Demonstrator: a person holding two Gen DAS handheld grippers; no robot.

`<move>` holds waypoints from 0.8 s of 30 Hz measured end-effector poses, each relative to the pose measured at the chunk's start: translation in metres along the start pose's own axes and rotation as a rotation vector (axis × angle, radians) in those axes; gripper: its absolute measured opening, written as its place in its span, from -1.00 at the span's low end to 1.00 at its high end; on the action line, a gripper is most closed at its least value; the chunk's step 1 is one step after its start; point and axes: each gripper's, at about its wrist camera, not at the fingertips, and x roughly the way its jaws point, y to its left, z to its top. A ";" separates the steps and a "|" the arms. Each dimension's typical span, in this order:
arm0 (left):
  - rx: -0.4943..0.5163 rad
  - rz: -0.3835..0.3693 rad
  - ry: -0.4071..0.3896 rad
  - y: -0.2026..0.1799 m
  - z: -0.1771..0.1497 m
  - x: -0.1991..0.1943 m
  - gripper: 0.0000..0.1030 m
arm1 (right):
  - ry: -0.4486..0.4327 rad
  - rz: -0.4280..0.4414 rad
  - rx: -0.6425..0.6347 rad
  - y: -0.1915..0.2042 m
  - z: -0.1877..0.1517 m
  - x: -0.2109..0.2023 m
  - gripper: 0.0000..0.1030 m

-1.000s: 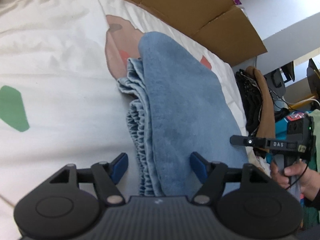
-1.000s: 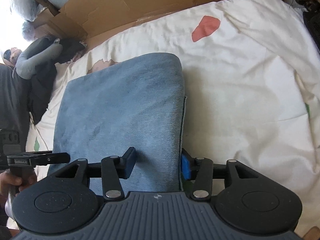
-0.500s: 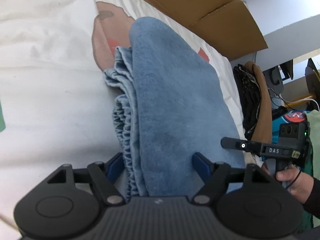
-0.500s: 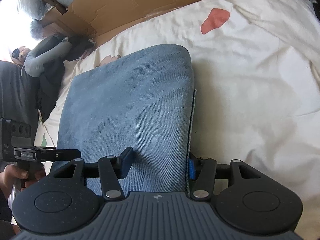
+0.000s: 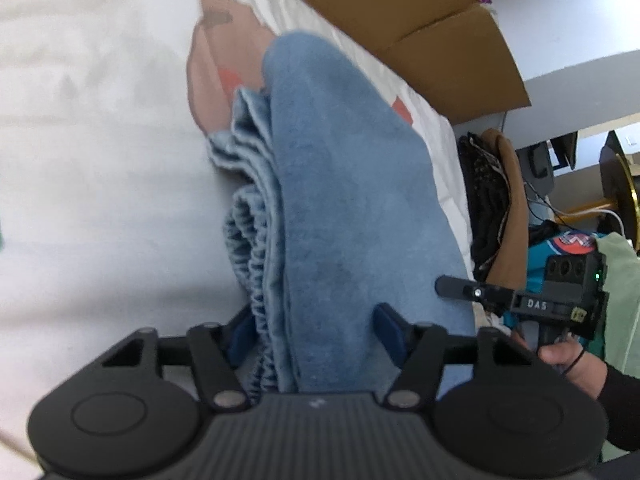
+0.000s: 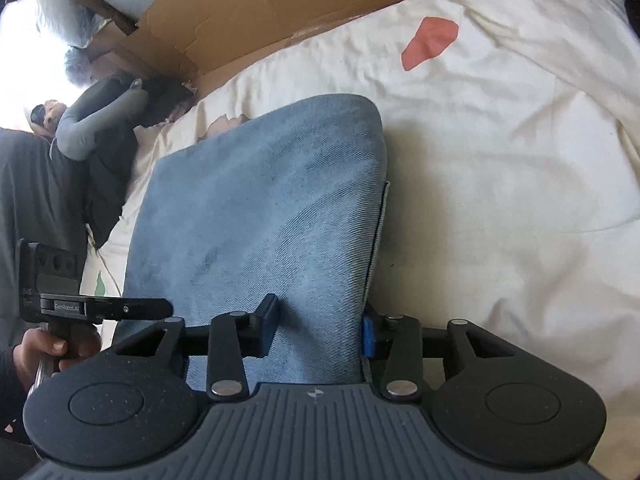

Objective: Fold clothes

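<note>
Both sets of jaws have just been closing on the folded blue garment (image 5: 352,208) — the left gripper (image 5: 316,332) clasps its gathered, ruffled edge with both pads against the cloth, while the right gripper (image 6: 318,326) pinches the opposite edge, denting the fabric. It lies on a white bed (image 6: 500,184) printed with coloured patches — flattened cardboard (image 6: 280,4) stands behind.
</note>
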 end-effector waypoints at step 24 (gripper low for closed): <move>-0.148 -0.170 0.029 0.027 -0.003 0.001 0.09 | 0.040 0.105 0.077 -0.011 -0.003 0.005 -0.21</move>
